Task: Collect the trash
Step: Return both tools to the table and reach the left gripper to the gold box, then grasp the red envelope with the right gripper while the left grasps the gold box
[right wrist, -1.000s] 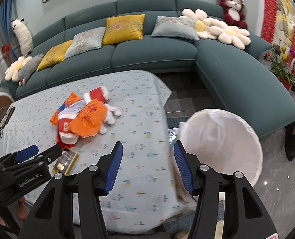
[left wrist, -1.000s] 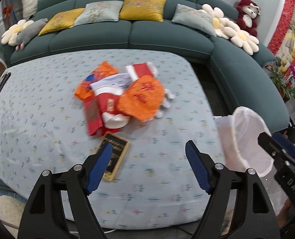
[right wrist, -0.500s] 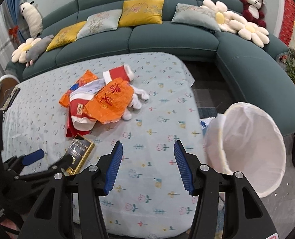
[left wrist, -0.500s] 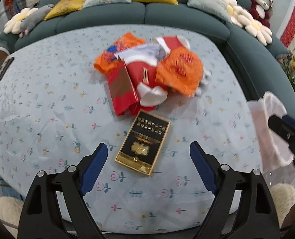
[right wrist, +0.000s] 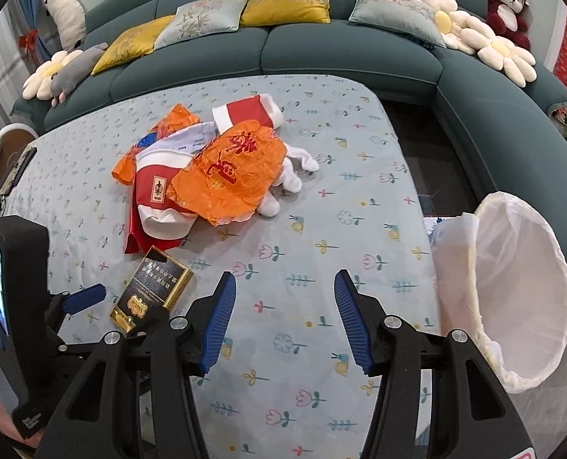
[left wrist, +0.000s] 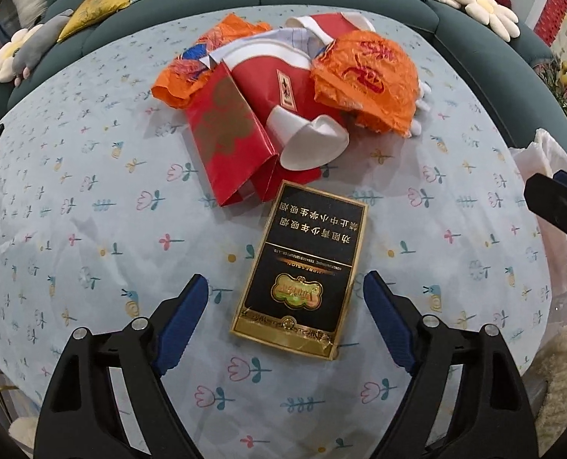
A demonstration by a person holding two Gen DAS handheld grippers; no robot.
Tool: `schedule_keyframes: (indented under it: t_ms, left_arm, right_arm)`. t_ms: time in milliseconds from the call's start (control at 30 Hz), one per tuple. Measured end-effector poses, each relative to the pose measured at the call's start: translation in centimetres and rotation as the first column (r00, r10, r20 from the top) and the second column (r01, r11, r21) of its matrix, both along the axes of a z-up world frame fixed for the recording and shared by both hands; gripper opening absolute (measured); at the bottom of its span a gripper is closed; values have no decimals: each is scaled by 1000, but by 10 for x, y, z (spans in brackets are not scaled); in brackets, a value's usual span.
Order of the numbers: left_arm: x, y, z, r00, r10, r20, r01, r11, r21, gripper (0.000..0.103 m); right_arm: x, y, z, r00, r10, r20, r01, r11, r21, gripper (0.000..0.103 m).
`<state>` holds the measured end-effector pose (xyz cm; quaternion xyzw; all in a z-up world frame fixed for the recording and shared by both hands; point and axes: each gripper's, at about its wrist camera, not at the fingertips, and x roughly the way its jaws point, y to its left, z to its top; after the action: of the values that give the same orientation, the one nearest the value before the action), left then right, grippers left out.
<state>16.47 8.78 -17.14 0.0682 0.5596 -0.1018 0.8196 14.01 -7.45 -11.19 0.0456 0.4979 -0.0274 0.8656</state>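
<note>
Left wrist view: the left gripper (left wrist: 285, 317) is hanging over the flower-print tablecloth (left wrist: 92, 229) with its jaws standing wide and closing a little; the near end of the black-and-gold cigarette box (left wrist: 302, 267) is lying flat between the blue pads, which are not touching it. Just beyond the box the trash pile is sitting: a red foil bag (left wrist: 229, 137), a red-and-white carton (left wrist: 283, 88) with its open white mouth facing the camera, and crumpled orange wrappers (left wrist: 367, 80). At the right edge the white bin liner (left wrist: 543, 176) is showing only partly, so its contents cannot be told here.

Right wrist view: the right gripper (right wrist: 283, 321) is hovering above bare cloth, jaws half apart and gripping nothing. The waste bin (right wrist: 524, 294), lined with a white plastic bag, is standing on the floor just beside the table's right edge; the visible part of its inside is showing only the liner. The cigarette box (right wrist: 151, 287) is lying at lower left, between the left gripper's pads (right wrist: 84, 297), with the pile farther back.
</note>
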Motion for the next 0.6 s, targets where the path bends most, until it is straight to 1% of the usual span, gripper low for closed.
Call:
schedule_keyframes:
  t_ms: [33, 100, 133, 233, 433, 533, 600]
  left_arm:
    - [1, 0, -2, 1000, 3, -6, -3, 1000, -1, 71]
    - [4, -1, -6, 1000, 10, -26, -10, 1000, -3, 64]
    - [3, -1, -6, 1000, 13, -15, -13, 1000, 0, 61]
    - [0, -4, -3, 1000, 5, -11, -5, 1000, 0, 59]
    - [-19, 3, 8, 999, 38, 2, -38, 999, -23, 58]
    - [-30, 13, 13, 998, 65, -9, -65, 997, -34, 58]
    - [-35, 28, 15, 996, 93, -11, -93, 995, -40, 58]
  right_arm:
    - [1, 1, -1, 1000, 2, -3, -2, 1000, -1, 53]
    - [3, 2, -3, 1000, 4, -9, -4, 1000, -1, 53]
    - [4, 2, -4, 1000, 3, -11, -3, 1000, -2, 53]
    - [7, 4, -6, 1000, 4, -18, -4, 1000, -3, 53]
    - [12, 13, -4, 1000, 24, -13, -24, 1000, 1, 53]
    - [15, 24, -2, 999, 47, -8, -47, 999, 11, 53]
    - [19, 38, 0, 997, 74, -3, -74, 997, 19, 52]
